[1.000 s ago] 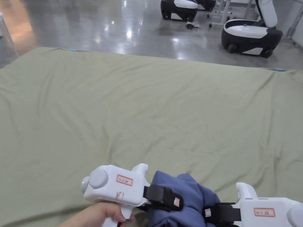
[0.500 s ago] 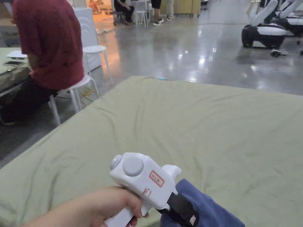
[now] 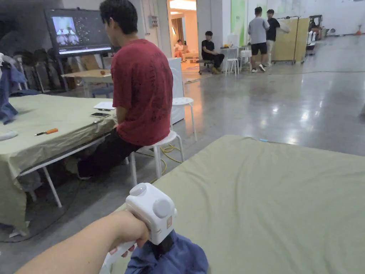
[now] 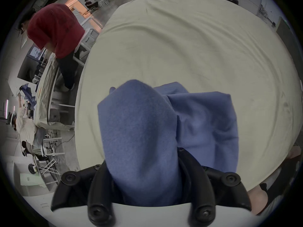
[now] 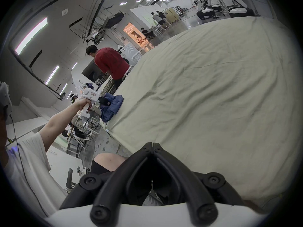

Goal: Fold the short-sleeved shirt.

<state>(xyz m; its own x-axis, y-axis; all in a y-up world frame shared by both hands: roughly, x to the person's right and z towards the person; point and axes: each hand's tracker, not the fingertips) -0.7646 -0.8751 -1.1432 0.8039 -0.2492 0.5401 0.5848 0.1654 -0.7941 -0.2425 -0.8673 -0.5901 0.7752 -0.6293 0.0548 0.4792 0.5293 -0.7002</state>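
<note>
My left claw (image 3: 162,246) pinches the bunched shirt (image 4: 164,129) at the surface's (image 5: 213,83) corner; right claw (image 5: 151,144) pressed together, empty (spreading comes next, I judge).

A hand (image 3: 132,228) is gripping the left gripper (image 3: 162,246), its jaws buried in a bunched blue shirt (image 3: 171,258) on the green-covered table (image 3: 271,199).

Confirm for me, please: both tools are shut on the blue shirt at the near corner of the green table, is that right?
Not quite. Only the left tool is shut on the shirt at the table corner. The right gripper view shows the right tool shut on nothing, apart from the shirt.
</note>
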